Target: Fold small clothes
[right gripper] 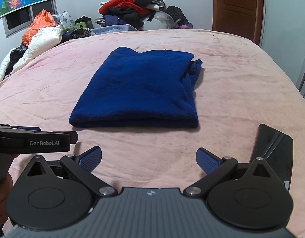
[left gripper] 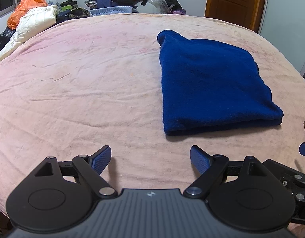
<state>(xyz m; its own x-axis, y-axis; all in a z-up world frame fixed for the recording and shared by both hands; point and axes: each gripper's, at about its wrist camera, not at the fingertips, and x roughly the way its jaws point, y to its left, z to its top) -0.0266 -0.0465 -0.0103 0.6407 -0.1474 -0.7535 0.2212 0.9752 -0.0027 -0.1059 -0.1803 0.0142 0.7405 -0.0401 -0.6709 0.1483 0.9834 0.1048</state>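
At the bottom of the left wrist view, the left tongs (left gripper: 150, 159) stand spread wide, both blue pads (left gripper: 101, 159) over bare pink blanket, with nothing between them and nothing touched. At the bottom of the right wrist view, the right tongs (right gripper: 149, 160) are likewise spread wide and empty, their pads clear of any cloth. In that same view the left tool's black body, lettered "GenRobot.AI", juts in from the lower left edge, with part of a hand (right gripper: 2, 190) beneath it. A dark flat phone-like object (right gripper: 275, 154) lies on the blanket at the lower right, just beside the right finger linkage.

Past the tongs, the folded blue garment (right gripper: 136, 91) lies flat on the bed (right gripper: 241, 99), near the frame centre in the right wrist view and right of centre in the left wrist view. Its thick folded edge faces the cameras, well apart from both pairs of pads; loose layers bunch along its right side.

Farther back, at the upper left, a white quilted item (right gripper: 43, 41) and an orange plastic bag (right gripper: 36, 26) sit at the bed's edge. A heap of red and dark clothes (right gripper: 130, 6) rises at upper centre, and a brown door (right gripper: 236, 6) stands at the upper right.
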